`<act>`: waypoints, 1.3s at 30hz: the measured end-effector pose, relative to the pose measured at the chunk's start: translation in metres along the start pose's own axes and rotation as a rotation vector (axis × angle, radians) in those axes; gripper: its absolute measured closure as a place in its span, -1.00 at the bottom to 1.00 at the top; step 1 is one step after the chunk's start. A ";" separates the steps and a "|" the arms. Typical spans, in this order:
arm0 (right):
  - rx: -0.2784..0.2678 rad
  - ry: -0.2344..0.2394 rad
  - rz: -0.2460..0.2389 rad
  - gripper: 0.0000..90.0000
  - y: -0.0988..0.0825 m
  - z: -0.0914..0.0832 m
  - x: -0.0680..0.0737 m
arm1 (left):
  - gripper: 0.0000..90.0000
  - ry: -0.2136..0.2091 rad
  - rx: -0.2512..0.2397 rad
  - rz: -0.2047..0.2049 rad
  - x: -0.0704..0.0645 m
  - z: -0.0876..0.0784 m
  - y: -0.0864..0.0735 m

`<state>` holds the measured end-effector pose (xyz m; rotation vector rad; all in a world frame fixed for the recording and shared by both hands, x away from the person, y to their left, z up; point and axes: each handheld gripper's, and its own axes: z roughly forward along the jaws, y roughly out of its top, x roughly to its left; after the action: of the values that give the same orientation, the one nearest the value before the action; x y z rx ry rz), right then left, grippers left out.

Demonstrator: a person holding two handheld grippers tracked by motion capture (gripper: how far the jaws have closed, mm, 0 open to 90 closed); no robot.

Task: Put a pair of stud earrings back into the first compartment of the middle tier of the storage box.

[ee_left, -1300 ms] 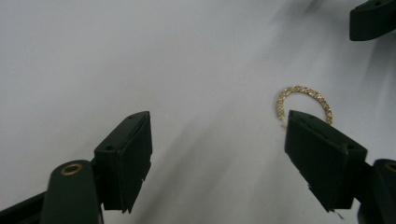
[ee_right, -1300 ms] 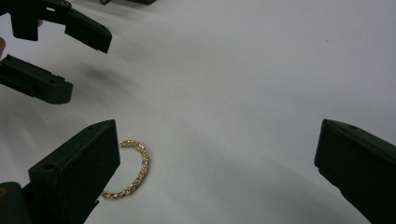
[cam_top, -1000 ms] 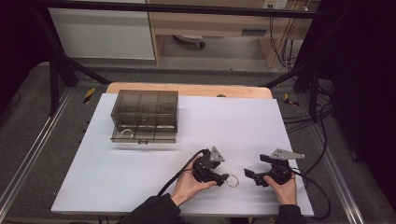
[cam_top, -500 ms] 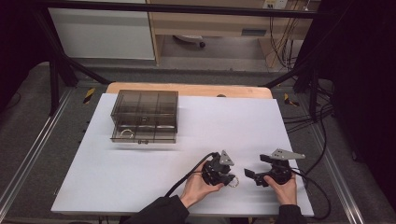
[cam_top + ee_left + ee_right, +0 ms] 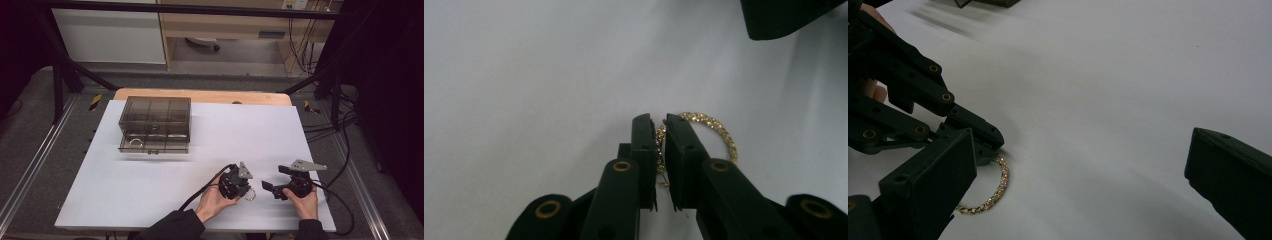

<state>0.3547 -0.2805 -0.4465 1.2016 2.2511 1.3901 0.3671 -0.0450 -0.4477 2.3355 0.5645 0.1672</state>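
We see a white desk [image 5: 165, 175] on a wooden top, dark room beyond; our left tool [image 5: 661, 125] nearly closed on a gold bracelet [image 5: 719, 132] lying near the front edge; our right tool [image 5: 268, 189] wide apart, empty; drawer box [image 5: 155, 124] contents hard to make out

Left claw [image 5: 660, 150] pinched, right claw [image 5: 1083, 190] agape

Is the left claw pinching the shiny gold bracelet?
Touching. The left gripper view shows the left claw nearly closed on the gold beaded bracelet, its chain pinched between the jaws.
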 end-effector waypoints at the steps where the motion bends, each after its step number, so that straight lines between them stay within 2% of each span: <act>1: 0.001 0.001 -0.002 -0.99 0.000 0.000 0.000 | 0.85 0.002 0.002 0.000 0.000 0.000 0.000; 6: 0.001 0.001 0.000 -0.99 0.000 0.000 0.000 | 0.89 0.003 0.004 0.010 0.000 0.000 0.000; 14: 0.000 0.001 0.000 -0.98 0.000 0.000 0.000 | 0.91 -0.018 0.008 -0.002 0.001 -0.002 0.000; 20: 0.001 0.001 -0.001 -0.99 0.000 0.000 0.000 | 0.91 -0.020 0.004 -0.007 0.005 -0.009 -0.001; 27: 0.008 0.000 0.000 -0.99 0.000 0.000 0.000 | 0.91 -0.007 -0.011 -0.028 0.020 -0.033 -0.007; 35: 0.010 -0.002 0.000 -0.99 0.000 0.001 0.000 | 0.91 0.049 -0.022 -0.062 0.045 -0.067 -0.024; 39: 0.010 -0.004 0.001 -0.99 0.000 0.001 0.000 | 0.91 0.067 -0.030 -0.100 0.058 -0.082 -0.032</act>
<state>0.3550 -0.2797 -0.4473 1.2072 2.2580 1.3773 0.3853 0.0526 -0.4113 2.2739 0.7057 0.2068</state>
